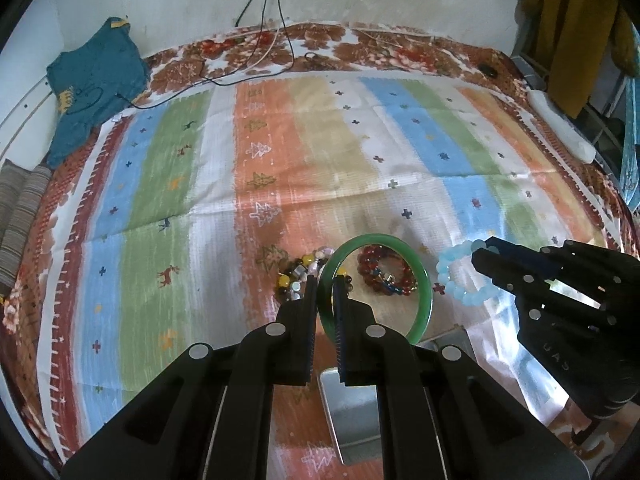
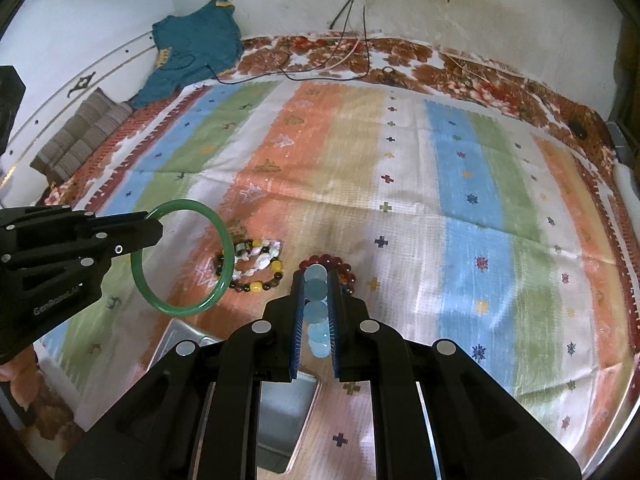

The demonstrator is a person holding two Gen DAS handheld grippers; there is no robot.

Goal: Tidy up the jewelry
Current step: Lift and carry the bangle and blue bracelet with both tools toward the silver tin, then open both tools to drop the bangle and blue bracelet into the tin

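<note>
Right tongs (image 2: 316, 280) hide perhaps half the red bracelet (image 2: 340, 266).

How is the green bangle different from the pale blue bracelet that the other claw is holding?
The green bangle is one smooth solid ring; the pale blue bracelet is strung from round beads. The bangle looks wider across. The left gripper pinches the bangle, the right gripper the bracelet. Both are held above the striped cloth.

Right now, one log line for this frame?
left gripper: shut on green bangle | right gripper: shut on blue bead bracelet | both lifted
</note>
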